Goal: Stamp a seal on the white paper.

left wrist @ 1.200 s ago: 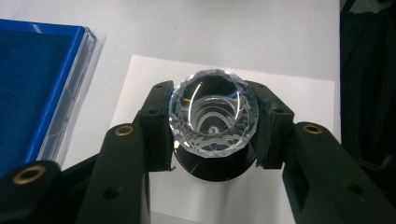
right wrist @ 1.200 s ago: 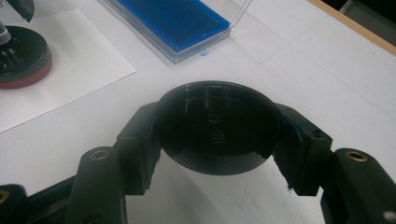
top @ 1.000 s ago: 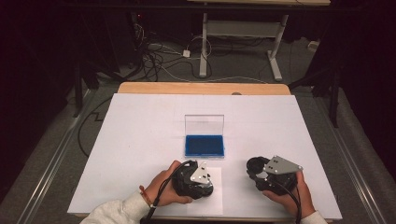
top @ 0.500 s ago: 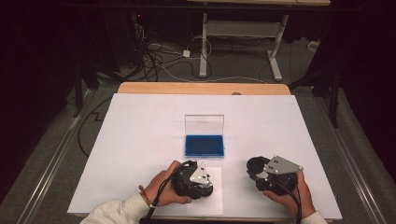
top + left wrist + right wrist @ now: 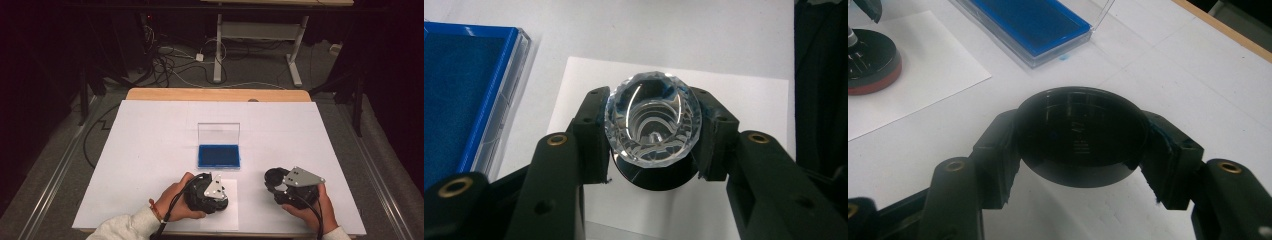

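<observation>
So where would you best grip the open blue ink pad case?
Probably by the blue tray's two short sides, coming from above near its front edge. The clear lid stands upright along the back edge, blocking that side, and the tray lies flat and low on the table.

The left tongs [image 5: 651, 135] grip a faceted clear knob [image 5: 652, 119], one jaw pressed on each side, with a round black base [image 5: 656, 179] below it. Under the knob lies a white paper sheet [image 5: 744, 95]. Left of the knob sits a blue tray [image 5: 459, 95] on the bench [image 5: 624, 25].
</observation>
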Motion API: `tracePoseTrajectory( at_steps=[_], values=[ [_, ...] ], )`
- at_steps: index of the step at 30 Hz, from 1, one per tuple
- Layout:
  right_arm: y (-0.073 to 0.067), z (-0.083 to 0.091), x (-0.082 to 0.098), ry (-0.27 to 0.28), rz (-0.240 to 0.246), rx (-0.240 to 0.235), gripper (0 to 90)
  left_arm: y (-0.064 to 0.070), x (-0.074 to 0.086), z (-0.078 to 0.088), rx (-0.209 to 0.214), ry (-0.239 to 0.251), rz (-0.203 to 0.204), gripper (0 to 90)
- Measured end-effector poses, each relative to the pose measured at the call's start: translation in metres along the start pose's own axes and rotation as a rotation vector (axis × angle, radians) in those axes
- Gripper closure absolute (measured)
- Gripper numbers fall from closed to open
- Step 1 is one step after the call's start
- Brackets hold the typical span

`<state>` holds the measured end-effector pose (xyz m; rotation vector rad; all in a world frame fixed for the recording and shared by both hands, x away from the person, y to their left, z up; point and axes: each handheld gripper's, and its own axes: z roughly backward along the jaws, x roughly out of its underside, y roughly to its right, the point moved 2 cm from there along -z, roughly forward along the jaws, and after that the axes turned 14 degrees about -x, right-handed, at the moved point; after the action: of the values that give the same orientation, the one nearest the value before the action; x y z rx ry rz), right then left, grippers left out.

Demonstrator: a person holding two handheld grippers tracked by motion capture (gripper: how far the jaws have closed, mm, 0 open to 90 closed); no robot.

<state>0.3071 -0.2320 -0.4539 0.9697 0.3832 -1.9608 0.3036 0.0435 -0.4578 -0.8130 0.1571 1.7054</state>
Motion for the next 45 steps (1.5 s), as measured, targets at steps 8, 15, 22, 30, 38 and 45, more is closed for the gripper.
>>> tracePoseTrajectory(
  at_steps=[8, 15, 22, 30, 38, 45],
  values=[
    [0.000, 0.000, 0.000, 0.002, 0.002, -0.005, 38.7, -0.017, 0.000, 0.014, 0.025, 0.069, 0.099, 54.9],
    [0.001, 0.002, -0.001, 0.012, -0.001, 0.004, 38.7, -0.029, 0.002, 0.033, -0.029, 0.121, 0.127, 54.8],
    [0.001, 0.003, -0.001, 0.016, 0.000, 0.003, 38.7, -0.043, 0.010, 0.046, -0.082, 0.139, 0.167, 54.8],
    [0.002, 0.005, -0.001, 0.024, -0.001, 0.005, 38.7, -0.057, 0.021, 0.051, -0.125, 0.131, 0.205, 54.9],
    [0.004, 0.005, -0.002, 0.039, -0.010, 0.007, 38.7, -0.067, 0.031, 0.054, -0.154, 0.122, 0.238, 54.8],
    [0.008, 0.002, -0.004, 0.036, -0.017, -0.011, 38.8, -0.072, 0.039, 0.058, -0.175, 0.116, 0.262, 54.8]
  ],
)
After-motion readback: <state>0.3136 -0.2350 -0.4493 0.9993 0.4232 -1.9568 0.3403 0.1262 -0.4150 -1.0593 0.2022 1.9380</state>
